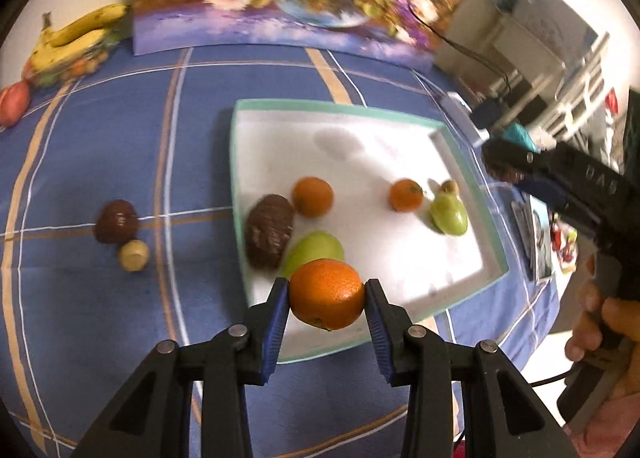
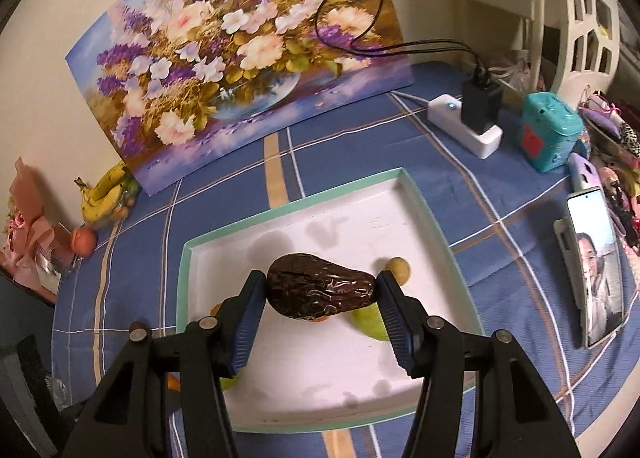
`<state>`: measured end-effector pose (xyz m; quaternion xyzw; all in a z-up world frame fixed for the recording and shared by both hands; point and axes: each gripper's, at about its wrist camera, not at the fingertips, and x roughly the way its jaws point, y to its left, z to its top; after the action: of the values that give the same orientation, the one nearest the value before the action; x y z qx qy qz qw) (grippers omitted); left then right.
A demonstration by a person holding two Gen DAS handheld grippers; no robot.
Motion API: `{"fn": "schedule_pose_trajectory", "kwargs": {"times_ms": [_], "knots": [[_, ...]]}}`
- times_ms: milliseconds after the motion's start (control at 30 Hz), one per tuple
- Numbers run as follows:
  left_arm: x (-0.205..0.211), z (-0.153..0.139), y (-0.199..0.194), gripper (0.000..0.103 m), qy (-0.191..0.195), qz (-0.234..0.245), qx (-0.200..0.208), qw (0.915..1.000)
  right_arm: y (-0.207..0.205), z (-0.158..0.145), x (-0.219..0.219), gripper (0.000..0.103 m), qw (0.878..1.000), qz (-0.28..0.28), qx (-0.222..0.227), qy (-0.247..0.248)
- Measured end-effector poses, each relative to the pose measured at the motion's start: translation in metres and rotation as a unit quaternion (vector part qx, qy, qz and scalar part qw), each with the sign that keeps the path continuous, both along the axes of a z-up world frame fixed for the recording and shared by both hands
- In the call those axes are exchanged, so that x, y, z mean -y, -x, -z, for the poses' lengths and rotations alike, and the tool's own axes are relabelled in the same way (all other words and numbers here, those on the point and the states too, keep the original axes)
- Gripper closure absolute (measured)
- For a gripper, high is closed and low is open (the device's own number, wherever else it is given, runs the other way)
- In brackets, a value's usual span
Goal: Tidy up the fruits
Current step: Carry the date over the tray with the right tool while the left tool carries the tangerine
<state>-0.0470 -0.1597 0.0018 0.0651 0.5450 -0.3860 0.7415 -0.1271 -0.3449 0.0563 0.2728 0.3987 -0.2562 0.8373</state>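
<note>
My left gripper (image 1: 326, 290) is shut on an orange (image 1: 326, 298), held above the near edge of a white tray with a teal rim (image 1: 236, 161). In the tray lie a dark brown avocado (image 1: 268, 236), two oranges (image 1: 313, 195) (image 1: 406, 195) and two green pears (image 1: 314, 250) (image 1: 449, 213). My right gripper (image 2: 320, 286) is shut on a wrinkled dark avocado (image 2: 320, 290), lengthwise between the pads, above the tray (image 2: 424, 201). Below it show a small yellow fruit (image 2: 398, 269) and a green pear (image 2: 372, 322).
On the blue checked cloth left of the tray lie a dark fruit (image 1: 117, 221) and a small beige one (image 1: 134, 255). Bananas (image 1: 76, 37) and a peach (image 1: 14, 101) sit far left. A power strip (image 2: 464, 125), teal box (image 2: 550, 129) and phone (image 2: 596, 266) stand right.
</note>
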Motion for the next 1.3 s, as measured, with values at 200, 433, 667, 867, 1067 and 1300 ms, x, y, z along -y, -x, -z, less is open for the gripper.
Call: {"fn": "schedule_pose_trajectory", "kwargs": {"times_ms": [200,433,667,867,1067,1300], "knots": [[0.012,0.009,0.009,0.063,-0.018,0.017,-0.006,0.9997,0.000,0.003,-0.002,0.045,1.000,-0.008,-0.009,0.000],[0.015,0.017,0.009,0.063,-0.033,0.017,-0.011,0.9993,-0.003,0.008,-0.005,0.045,1.000,-0.023,-0.016,-0.004],[0.018,0.023,0.011,0.063,-0.044,0.019,-0.015,0.9987,-0.012,0.025,-0.007,0.045,0.998,-0.043,-0.042,-0.017],[0.022,0.030,0.011,0.063,-0.054,0.015,-0.019,0.9982,-0.019,0.039,-0.013,0.045,0.996,-0.058,-0.067,-0.024],[0.021,0.033,0.009,0.063,-0.059,0.010,-0.023,0.9980,-0.027,0.056,-0.019,0.045,0.991,-0.077,-0.099,-0.034],[0.022,0.042,0.007,0.063,-0.075,0.001,-0.034,0.9966,-0.032,0.068,-0.023,0.045,0.988,-0.085,-0.125,-0.035]]}}
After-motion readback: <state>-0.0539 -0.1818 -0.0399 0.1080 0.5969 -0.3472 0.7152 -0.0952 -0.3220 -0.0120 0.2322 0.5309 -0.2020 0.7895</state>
